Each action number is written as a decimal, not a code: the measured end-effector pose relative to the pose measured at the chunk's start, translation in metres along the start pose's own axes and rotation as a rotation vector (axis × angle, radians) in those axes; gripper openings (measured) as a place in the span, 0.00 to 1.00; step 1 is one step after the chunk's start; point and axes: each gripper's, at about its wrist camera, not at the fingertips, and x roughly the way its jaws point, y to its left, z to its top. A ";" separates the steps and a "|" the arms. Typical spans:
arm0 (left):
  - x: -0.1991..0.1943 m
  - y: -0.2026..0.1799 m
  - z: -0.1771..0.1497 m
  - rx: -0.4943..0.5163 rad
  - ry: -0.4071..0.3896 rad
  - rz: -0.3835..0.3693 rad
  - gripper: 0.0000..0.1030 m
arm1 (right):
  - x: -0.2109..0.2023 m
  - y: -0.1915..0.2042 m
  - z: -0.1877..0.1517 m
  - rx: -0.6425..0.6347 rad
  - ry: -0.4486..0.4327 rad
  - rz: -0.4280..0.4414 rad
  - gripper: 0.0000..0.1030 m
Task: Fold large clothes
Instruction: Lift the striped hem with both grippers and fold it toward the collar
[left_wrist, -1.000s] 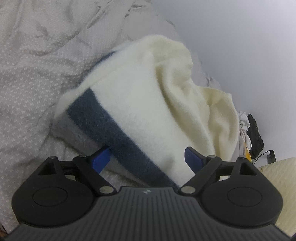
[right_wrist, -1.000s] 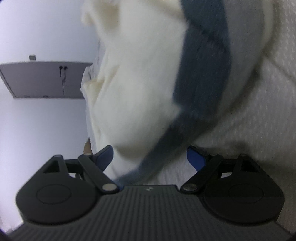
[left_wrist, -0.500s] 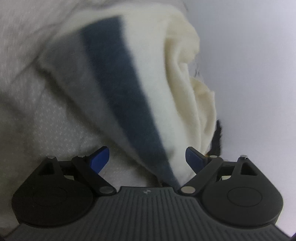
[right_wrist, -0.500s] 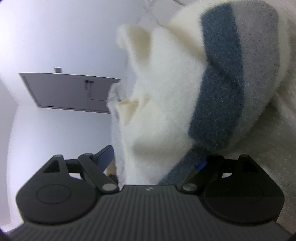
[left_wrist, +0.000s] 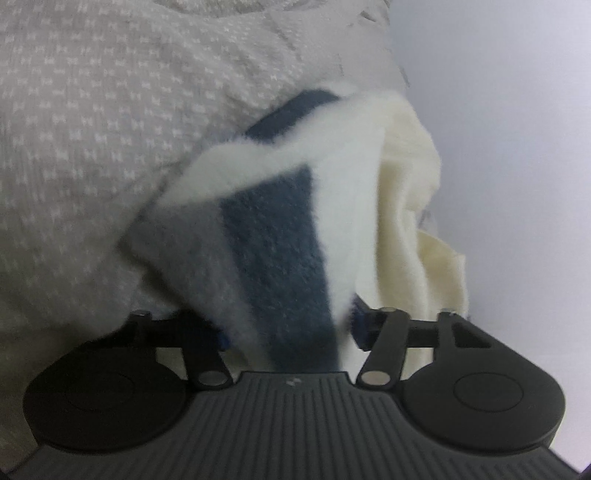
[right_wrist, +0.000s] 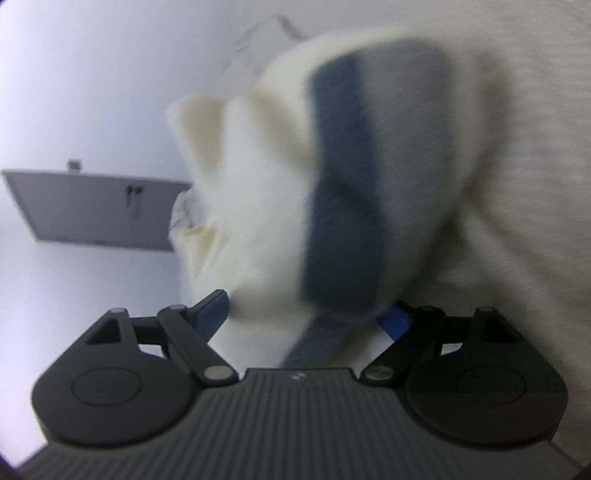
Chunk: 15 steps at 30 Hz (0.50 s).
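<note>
A fluffy cream garment with a dark blue and a grey stripe (left_wrist: 269, 258) is seen lying bunched on a beige patterned bedcover (left_wrist: 92, 129). Its striped edge is passed between the jaws of the left gripper (left_wrist: 288, 328), which are closing on it. The same fabric (right_wrist: 332, 206) is draped between the jaws of the right gripper (right_wrist: 306, 314), which are also closing; a firm grip cannot be told in either.
</note>
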 end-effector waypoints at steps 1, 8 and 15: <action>0.000 -0.002 0.000 0.014 -0.012 0.008 0.53 | 0.000 -0.003 0.001 0.015 -0.004 -0.009 0.79; -0.006 -0.040 -0.005 0.232 -0.128 0.086 0.36 | 0.015 0.019 0.006 -0.103 -0.025 -0.025 0.52; -0.036 -0.066 -0.017 0.367 -0.235 0.025 0.31 | -0.004 0.041 0.000 -0.235 -0.060 0.056 0.41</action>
